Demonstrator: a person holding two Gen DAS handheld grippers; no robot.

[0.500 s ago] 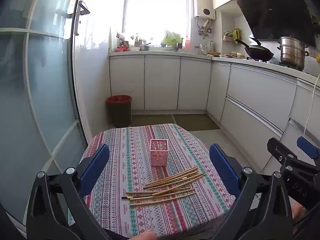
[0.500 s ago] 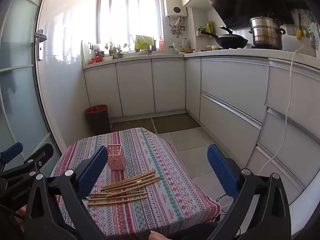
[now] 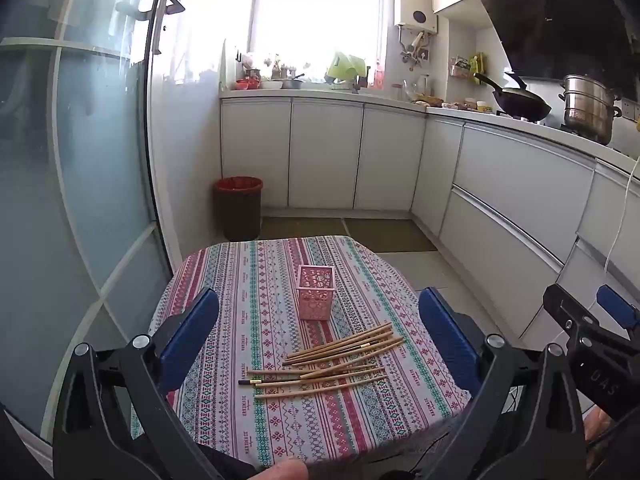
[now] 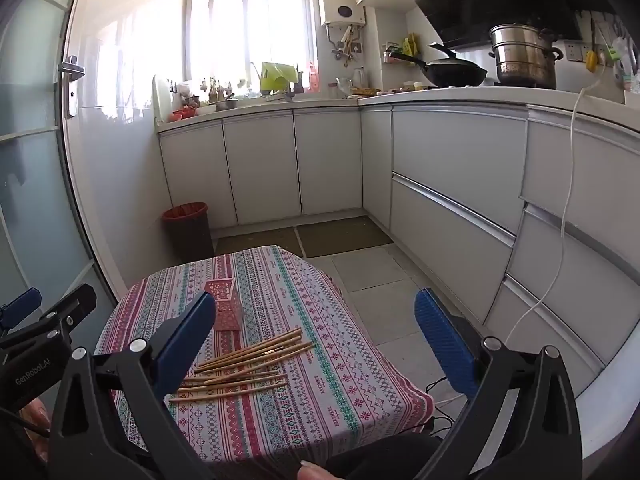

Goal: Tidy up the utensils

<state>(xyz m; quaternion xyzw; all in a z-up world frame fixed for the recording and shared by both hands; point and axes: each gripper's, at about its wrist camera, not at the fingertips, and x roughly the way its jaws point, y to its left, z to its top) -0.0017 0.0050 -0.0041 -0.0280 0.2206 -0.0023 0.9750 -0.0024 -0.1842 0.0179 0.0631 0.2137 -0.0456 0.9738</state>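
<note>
White kitchen cabinets (image 3: 328, 152) line the far walls, and a small tabletop (image 3: 224, 360) under a striped patterned cloth sits in front. A loose pile of wooden chopsticks (image 3: 332, 360) lies flat on the cloth, just in front of an upright pink perforated holder (image 3: 315, 298). The left gripper (image 3: 320, 340) hangs above the near edge, its blue fingers (image 3: 192, 332) spread wide, gripping and touching nothing. The right gripper (image 4: 316, 340) hangs likewise, fingers (image 4: 440, 340) fully released and empty, with the chopsticks below its left finger. A red-lined bin (image 3: 239, 208) stands on the floor beyond.
</note>
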